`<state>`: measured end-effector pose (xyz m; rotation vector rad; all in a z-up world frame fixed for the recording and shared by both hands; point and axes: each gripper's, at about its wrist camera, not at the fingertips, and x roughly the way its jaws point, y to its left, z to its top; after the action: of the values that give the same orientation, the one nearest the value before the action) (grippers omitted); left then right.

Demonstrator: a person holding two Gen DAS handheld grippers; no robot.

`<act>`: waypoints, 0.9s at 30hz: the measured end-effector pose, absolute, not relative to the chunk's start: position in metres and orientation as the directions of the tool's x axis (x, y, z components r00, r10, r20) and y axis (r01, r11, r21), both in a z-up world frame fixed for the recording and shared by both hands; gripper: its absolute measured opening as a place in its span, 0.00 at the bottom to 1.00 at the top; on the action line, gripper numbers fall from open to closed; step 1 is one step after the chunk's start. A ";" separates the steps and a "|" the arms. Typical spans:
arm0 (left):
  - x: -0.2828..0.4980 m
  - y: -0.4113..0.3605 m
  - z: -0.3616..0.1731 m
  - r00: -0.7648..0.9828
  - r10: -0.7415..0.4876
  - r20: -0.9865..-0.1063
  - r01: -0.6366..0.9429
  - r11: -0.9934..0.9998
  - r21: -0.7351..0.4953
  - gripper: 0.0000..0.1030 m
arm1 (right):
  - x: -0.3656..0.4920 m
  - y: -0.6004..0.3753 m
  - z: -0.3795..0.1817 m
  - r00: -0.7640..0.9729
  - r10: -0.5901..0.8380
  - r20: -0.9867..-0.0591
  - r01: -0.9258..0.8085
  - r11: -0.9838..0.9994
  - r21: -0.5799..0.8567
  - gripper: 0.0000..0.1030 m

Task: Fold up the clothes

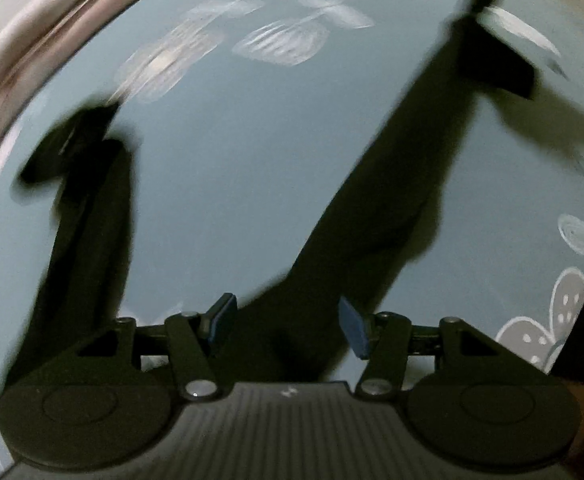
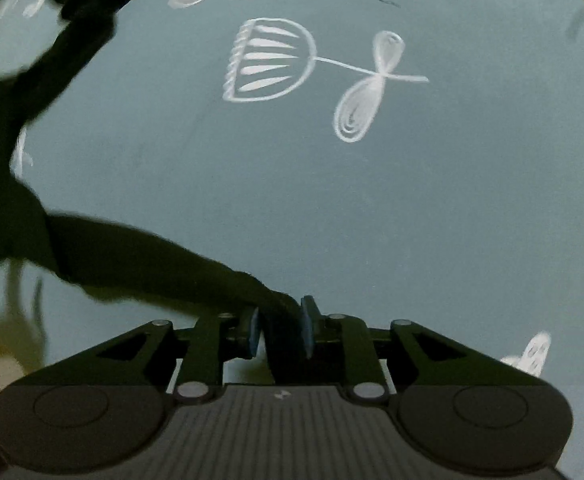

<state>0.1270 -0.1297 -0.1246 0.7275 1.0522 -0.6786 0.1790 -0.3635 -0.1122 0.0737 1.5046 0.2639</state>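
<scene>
The left tongs (image 1: 288, 326) sit at the bottom centre of the left wrist view, their blue pads (image 1: 354, 330) spread wide apart and tipped outward, with nothing pinched between them. They point forward over a long dark, nearly black cloth garment (image 1: 372, 184) that runs from between the pads up toward the upper right of the frame; a second dark strip of it rises at the left. The picture is blurred, so contact between pads and cloth cannot be told

In the right wrist view the right tongs (image 2: 280, 332) are at the bottom centre, pads drawn in on a bunched end of the same dark garment (image 2: 140, 256), which stretches away to the left and curls up to the upper left corner. Under everything lies a grey-blue sheet printed with white flowers and leaves (image 2: 372, 208), filling both frames
</scene>
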 end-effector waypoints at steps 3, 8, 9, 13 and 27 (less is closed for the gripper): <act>0.124 -0.157 -0.133 0.334 -0.194 -0.923 0.893 0.378 0.243 0.54 | 0.174 -0.354 -0.119 0.058 0.167 -0.984 -0.226 0.962 0.150 0.24; 0.116 -0.186 -0.145 0.241 -0.276 -0.931 0.969 0.114 0.217 0.54 | 0.166 -0.339 -0.129 0.094 0.086 -0.992 -0.383 0.923 0.044 0.24; 0.114 -0.190 -0.149 0.229 -0.278 -0.933 0.973 0.081 0.214 0.54 | 0.167 -0.337 -0.131 0.100 0.080 -0.992 -0.398 0.917 0.033 0.24; 0.116 -0.204 -0.164 0.178 -0.235 -0.956 0.984 0.044 0.173 0.27 | 0.170 -0.341 -0.132 0.117 0.088 -0.989 -0.407 0.913 0.033 0.23; 0.110 -0.170 -0.071 0.130 -0.286 -0.949 0.960 0.275 0.049 0.01 | 0.087 -0.323 -0.069 -0.041 0.196 -0.980 -0.560 0.808 0.185 0.07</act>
<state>0.1102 -0.1703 -0.0709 0.8370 1.0359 -1.0787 0.0869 -0.3229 -0.0690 -0.3068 1.4947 0.6249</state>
